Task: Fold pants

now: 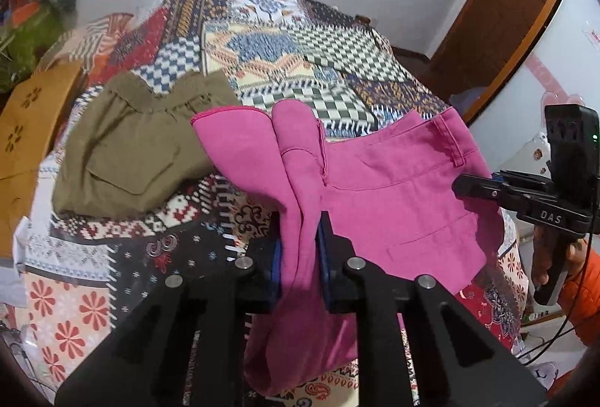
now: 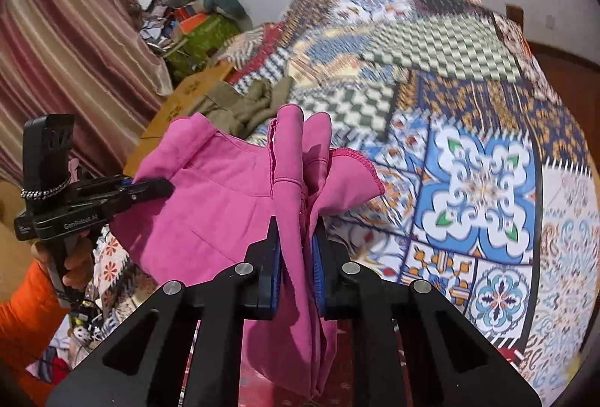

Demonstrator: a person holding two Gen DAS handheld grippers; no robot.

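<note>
Here we see both claws clenched on the pink pants [image 1: 375,182]: left gripper [image 1: 300,249] at lower centre, right gripper [image 2: 296,249] likewise, seemingly lifting them above the patterned bedspread [image 2: 468,163].

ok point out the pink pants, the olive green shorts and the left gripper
pink cotton pants [image 1: 393,182], left wrist view, on the seat panel
olive green cargo shorts [image 1: 127,152], left wrist view, above the pocket flap
left gripper [image 1: 299,238], left wrist view, between its fingertips
</note>
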